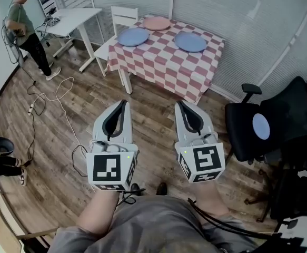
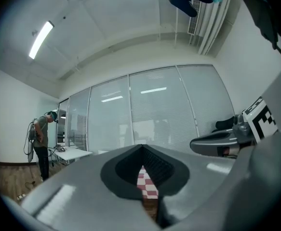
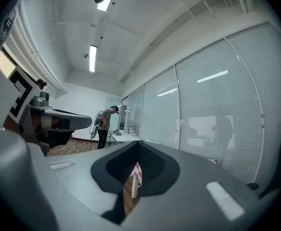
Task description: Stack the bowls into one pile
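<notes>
Head view: three bowls (image 1: 134, 36) at twelve o'clock on the checkered table (image 1: 164, 67). Left gripper (image 1: 124, 104) and right gripper (image 1: 180, 104), both pressed together, empty; their jaws hide the bowls in gripper views.

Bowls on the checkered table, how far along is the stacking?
Nothing looks done: the pink bowl, left blue bowl and right blue bowl lie apart on the checkered table. Nothing is in hand: the left gripper and right gripper are shut and empty, short of the table. All the stacking is left.
</notes>
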The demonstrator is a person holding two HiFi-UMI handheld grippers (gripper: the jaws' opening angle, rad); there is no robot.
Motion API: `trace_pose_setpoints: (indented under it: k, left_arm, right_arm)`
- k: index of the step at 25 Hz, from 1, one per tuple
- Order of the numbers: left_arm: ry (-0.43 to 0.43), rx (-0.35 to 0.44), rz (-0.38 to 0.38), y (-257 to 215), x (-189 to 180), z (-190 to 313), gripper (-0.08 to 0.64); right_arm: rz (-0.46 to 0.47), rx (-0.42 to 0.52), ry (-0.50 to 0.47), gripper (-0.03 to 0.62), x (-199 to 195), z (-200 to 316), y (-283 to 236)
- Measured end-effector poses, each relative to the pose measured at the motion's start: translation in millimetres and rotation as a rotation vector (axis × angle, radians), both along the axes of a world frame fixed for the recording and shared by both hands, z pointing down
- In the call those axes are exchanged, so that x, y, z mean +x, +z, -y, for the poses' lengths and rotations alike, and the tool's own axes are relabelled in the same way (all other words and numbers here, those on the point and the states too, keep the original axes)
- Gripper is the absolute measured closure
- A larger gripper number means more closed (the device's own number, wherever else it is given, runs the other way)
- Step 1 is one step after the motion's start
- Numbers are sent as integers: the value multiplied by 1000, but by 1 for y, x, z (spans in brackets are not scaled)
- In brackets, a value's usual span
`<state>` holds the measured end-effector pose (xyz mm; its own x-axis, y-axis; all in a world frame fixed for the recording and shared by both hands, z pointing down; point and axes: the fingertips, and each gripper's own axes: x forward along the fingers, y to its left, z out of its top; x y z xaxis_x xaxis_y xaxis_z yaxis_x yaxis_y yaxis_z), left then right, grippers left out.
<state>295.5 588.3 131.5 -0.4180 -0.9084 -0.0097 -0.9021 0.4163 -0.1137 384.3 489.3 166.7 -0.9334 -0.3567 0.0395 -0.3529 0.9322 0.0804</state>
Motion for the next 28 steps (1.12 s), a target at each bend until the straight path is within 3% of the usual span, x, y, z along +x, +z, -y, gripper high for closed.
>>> trace_pose_setpoints:
  k: [6, 12, 21, 28]
  left_arm:
    - [-27, -14, -43, 18, 4, 13, 560]
    - [-61, -20, -45, 25, -25, 23, 560]
    - [-65, -6, -81, 36, -122, 63, 560]
    - [-27, 14, -54, 18, -206, 97, 560]
  right_arm:
    - [8, -41, -25, 568, 0, 20, 10]
    - [-9, -71, -28, 568, -22, 39, 23]
    - [-24, -74, -35, 568, -115, 78, 30]
    - [-7, -40, -12, 568, -199, 110, 10]
